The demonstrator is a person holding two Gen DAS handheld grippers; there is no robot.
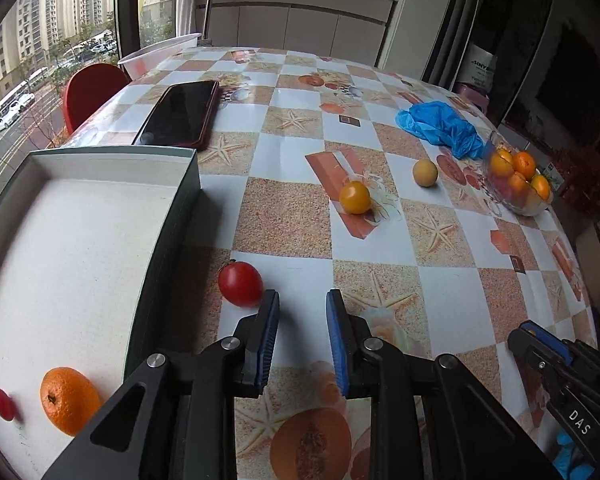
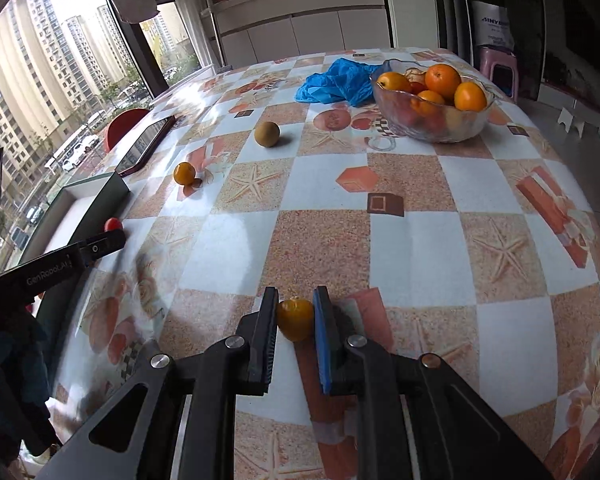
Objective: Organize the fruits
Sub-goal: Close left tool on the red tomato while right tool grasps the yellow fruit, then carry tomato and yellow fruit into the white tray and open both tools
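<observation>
My left gripper (image 1: 303,300) is open and empty above the table, just right of a red tomato (image 1: 240,283) that lies beside the green-walled white box (image 1: 180,216). Inside the box lie an orange (image 1: 69,400) and a small red fruit (image 1: 2,404). My right gripper (image 2: 296,300) is shut on a small yellow-orange fruit (image 2: 295,319), low over the table. A yellow fruit (image 1: 355,197) and a tan round fruit (image 1: 425,173) lie mid-table; they also show in the right wrist view as the yellow fruit (image 2: 184,173) and tan fruit (image 2: 267,133). A glass bowl (image 2: 432,120) holds several oranges.
A phone in a red case (image 1: 182,114) lies behind the box. A crumpled blue glove (image 1: 440,128) lies near the bowl. A red chair (image 1: 94,92) and a clear tub (image 1: 156,54) stand at the table's far left edge. The right gripper (image 1: 548,360) shows at lower right.
</observation>
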